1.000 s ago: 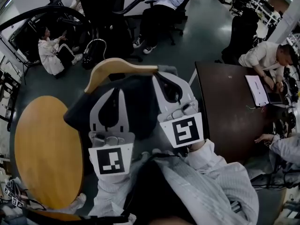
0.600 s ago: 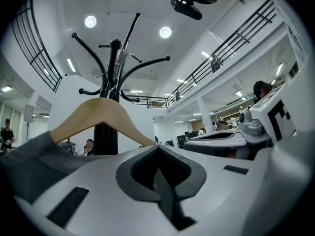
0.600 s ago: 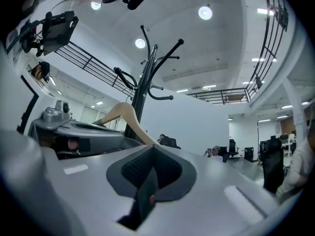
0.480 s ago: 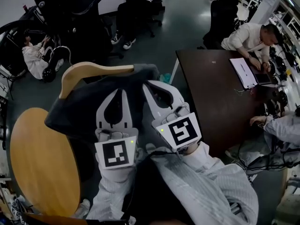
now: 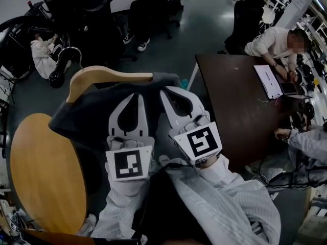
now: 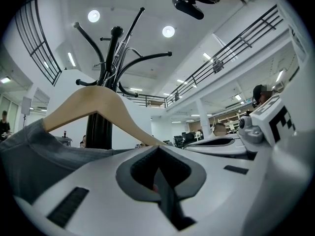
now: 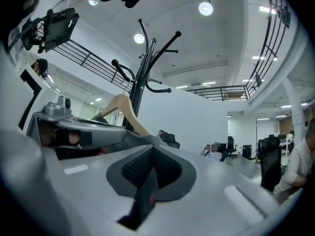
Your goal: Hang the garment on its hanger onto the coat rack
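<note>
A wooden hanger with a metal hook carries a dark grey garment. I hold it up in front of me. My left gripper and right gripper stand side by side, both shut on the garment at the hanger's right shoulder. The left gripper view shows the hanger and grey cloth just past the closed jaws of the left gripper. The black coat rack rises right behind them with curved arms. From the right gripper the coat rack also shows behind the hanger.
A round wooden table lies at lower left. A dark brown table stands at right, with a person at a laptop. Office chairs and seated people fill the back. A black knob sits close to the hanger's hook.
The hanger with the garment has shifted left and up toward the coat rack, and its hook now shows beside a black knob. Both grippers kept their hold.
</note>
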A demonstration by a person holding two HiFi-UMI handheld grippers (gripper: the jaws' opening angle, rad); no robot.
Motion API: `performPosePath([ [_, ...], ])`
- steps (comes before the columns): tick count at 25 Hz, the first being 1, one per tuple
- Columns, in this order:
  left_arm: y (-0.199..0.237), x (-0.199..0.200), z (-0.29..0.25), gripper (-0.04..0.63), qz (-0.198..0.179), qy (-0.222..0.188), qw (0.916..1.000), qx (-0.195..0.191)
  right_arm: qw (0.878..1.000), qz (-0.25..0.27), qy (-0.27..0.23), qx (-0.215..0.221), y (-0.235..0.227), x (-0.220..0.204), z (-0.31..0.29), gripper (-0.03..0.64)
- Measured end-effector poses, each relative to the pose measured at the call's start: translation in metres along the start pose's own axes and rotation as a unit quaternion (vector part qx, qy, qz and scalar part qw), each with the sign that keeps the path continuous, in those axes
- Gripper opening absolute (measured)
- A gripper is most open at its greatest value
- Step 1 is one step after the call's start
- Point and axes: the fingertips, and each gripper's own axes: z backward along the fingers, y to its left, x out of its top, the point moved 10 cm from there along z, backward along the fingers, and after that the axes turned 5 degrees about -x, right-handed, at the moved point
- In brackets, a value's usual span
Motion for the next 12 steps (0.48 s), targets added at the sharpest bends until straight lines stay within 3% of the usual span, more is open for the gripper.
performPosePath([
  [12,0.0002,0.0024,-0.0027,0.005,-0.014,0.004,0.9999,-0.007,1.0,0.009,0.0,0.002,0.0038,0.003,-0.0026,0.0],
])
